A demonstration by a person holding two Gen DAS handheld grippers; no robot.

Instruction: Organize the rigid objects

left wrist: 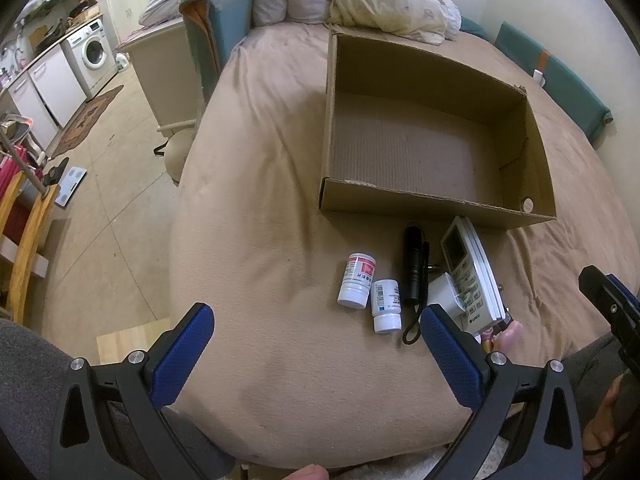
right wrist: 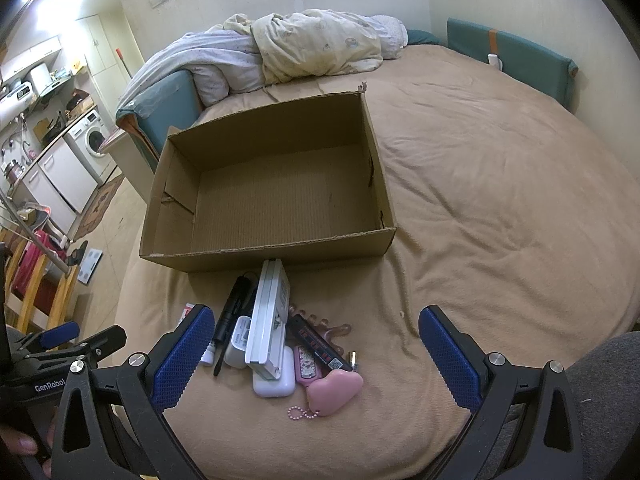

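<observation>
Start of run, by my reading: nothing has gone into the cardboard box (right wrist: 276, 188) yet; its floor is bare. It sits open-topped on the bed (right wrist: 500, 200), near wall facing the person.

Items lie in a tight cluster just in front of that near wall:
- two white pill bottles (left wrist: 370, 292), on their sides, touching, at the left end
- black flashlight (left wrist: 414, 268) with wrist loop
- white remote control (right wrist: 270, 316), one end against the box wall, lying over a white charger (right wrist: 237, 342) and a white case (right wrist: 276, 384)
- black pen-like tester (right wrist: 320, 346), pink heart keychain (right wrist: 334, 394) with bead chain, a patterned pink item partly hidden beneath

Left gripper (left wrist: 316, 350): fingers wide apart, holding nothing, hovering short of the bottles. Right gripper (right wrist: 316, 350): fingers likewise apart and empty, above the remote end of the pile.

Next move, judged: choose an outlying piece first, a bottle for the left or the heart for the right. The remote overlaps its neighbours, so lifting it may drag them. The bottles are round and may roll on soft bedding.

Surface: tan blanket, wrinkled, yielding. Rumpled quilts (right wrist: 312, 48) at the far end. Room beyond: washing machine (left wrist: 94, 50), white cabinets, tiled floor with rug.
</observation>
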